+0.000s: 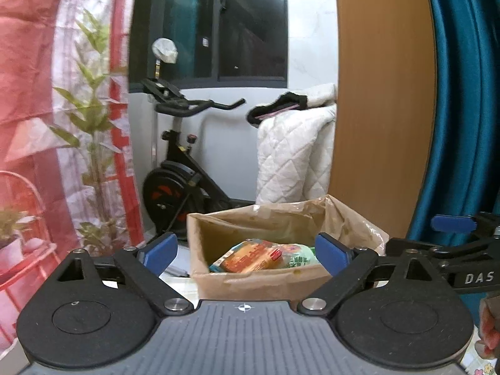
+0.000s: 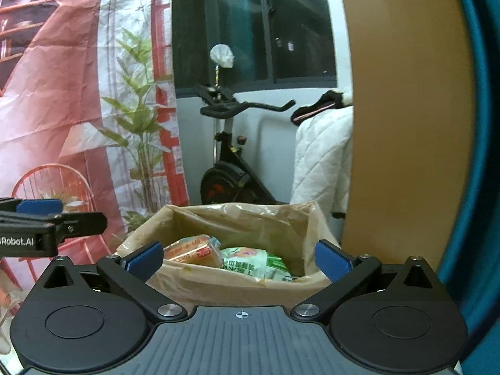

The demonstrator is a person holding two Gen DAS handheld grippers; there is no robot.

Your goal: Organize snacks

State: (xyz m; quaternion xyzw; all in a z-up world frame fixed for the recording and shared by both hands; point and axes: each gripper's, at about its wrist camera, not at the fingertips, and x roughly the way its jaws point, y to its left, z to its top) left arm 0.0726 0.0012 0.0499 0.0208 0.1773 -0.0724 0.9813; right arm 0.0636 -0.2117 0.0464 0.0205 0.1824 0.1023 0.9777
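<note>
A crinkled brown cardboard box (image 2: pixel 237 284) holds a glossy orange snack packet (image 2: pixel 190 253) and a green-white pouch (image 2: pixel 259 262). Before it, left gripper (image 1: pixel 247 254) and right gripper (image 2: pixel 239 257) gape wide, empty.

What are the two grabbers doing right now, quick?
Left gripper: open, holding nothing, in front of the box.
Right gripper: open, holding nothing.

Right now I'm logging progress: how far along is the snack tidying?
Done: an orange snack packet and a green-and-white snack packet lie inside the brown cardboard box. In hand: nothing; the left gripper and right gripper are open. No loose snacks are visible.
</note>
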